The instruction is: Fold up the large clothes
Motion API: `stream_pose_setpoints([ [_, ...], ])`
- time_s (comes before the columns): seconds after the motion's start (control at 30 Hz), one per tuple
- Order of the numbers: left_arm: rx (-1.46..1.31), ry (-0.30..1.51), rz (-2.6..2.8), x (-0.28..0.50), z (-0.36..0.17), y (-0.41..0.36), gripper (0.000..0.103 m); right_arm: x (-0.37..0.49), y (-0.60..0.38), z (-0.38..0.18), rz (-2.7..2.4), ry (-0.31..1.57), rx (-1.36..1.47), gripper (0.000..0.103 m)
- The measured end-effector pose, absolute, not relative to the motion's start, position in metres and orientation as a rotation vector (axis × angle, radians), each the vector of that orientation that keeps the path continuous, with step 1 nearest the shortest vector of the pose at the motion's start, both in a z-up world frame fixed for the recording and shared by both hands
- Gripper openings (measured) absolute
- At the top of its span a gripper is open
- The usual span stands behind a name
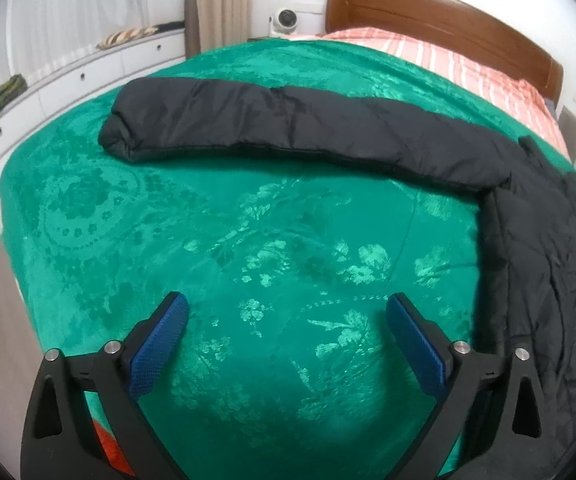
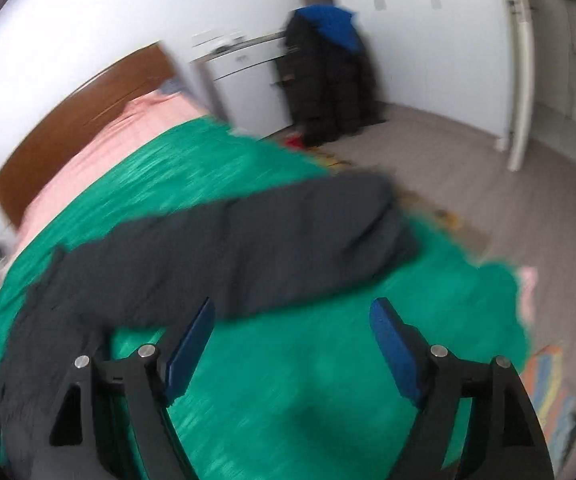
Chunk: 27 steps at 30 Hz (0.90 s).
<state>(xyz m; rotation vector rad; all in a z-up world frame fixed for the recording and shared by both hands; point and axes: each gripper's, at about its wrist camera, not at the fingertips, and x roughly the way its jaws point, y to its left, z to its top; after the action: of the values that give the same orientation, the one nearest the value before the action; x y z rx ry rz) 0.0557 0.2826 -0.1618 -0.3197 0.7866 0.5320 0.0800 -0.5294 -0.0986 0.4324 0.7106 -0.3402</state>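
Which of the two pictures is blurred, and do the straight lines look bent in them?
Left wrist view: sharp, the black jacket and green blanket crisp, but the headboard bows from fisheye distortion. Right wrist view: smeared by motion, jacket edges streaked; only the right gripper stays sharp.

jacket lies on the blanket, beyond both tongs, before the headboard.

We saw a green floral blanket covering the bed, a striped pink sheet below the wooden headboard, a white drawer unit, dark clothes hanging beside it, and a small white fan.
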Motion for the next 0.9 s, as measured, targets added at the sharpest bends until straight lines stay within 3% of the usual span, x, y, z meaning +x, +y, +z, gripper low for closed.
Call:
stream_pose_setpoints([
  [0.3, -0.261, 0.846, 0.517, 0.067, -0.178, 0.271, 0.103, 0.072, -0.430, -0.143, -0.249, 0.737, 0.212, 0.087],
  [0.43, -0.247, 0.855, 0.538, 0.069, -0.180, 0.266, 0.103, 0.066, -0.432, -0.147, -0.297, 0.759, 0.197, 0.100],
  [0.6, -0.227, 0.847, 0.552, 0.067, -0.180, 0.261, 0.103, 0.077, -0.455, -0.172, -0.354, 0.899, 0.304, 0.102],
  [0.9, -0.193, 0.840, 0.548, 0.069, -0.180, 0.260, 0.103, 0.093, -0.445, -0.180, -0.396, 0.952, 0.213, 0.103],
])
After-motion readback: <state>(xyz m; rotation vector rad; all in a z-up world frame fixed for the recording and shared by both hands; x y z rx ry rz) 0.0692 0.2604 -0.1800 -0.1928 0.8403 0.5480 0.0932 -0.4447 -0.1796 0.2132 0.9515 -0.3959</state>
